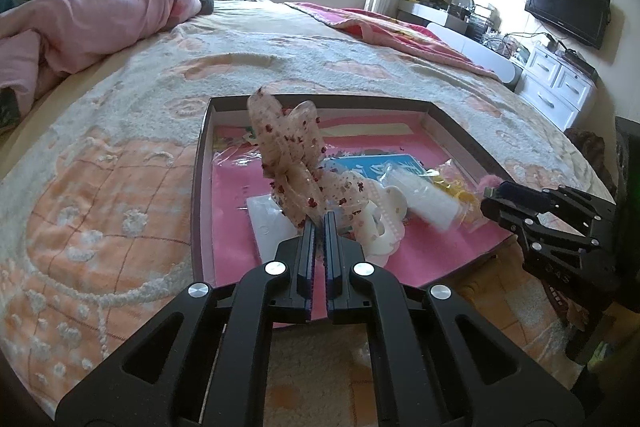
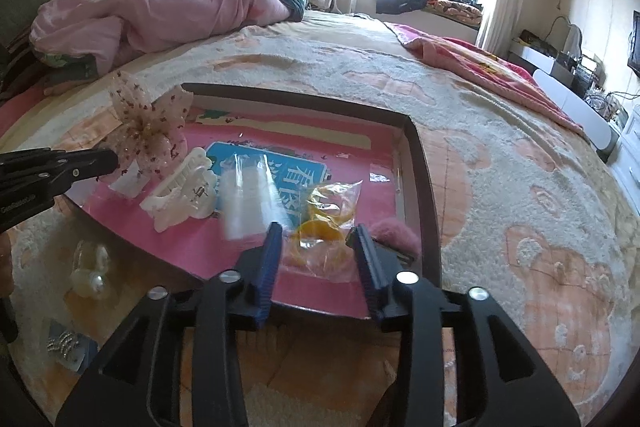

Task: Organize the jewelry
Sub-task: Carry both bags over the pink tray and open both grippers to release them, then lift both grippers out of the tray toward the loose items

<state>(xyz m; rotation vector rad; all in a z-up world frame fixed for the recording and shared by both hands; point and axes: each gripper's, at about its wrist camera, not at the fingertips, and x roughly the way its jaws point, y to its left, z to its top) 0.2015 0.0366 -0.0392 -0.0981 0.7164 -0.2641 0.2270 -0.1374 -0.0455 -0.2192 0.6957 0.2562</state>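
Left wrist view: left tool (image 1: pixel 319 217) clamped on sheer bow (image 1: pixel 289 151) above tray (image 1: pixel 460 125). Right tool (image 2: pixel 316 233) apart, empty, over bagged yellow piece (image 2: pixel 326 211), possibly rings. Lower bow gently onto bare pink liner.

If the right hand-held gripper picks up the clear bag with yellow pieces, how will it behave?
The clear bag looks thin and crinkled, so it will probably flop and sag. Its glossy film may slip between the pads. The yellow pieces seem loose inside, so they would likely shift.
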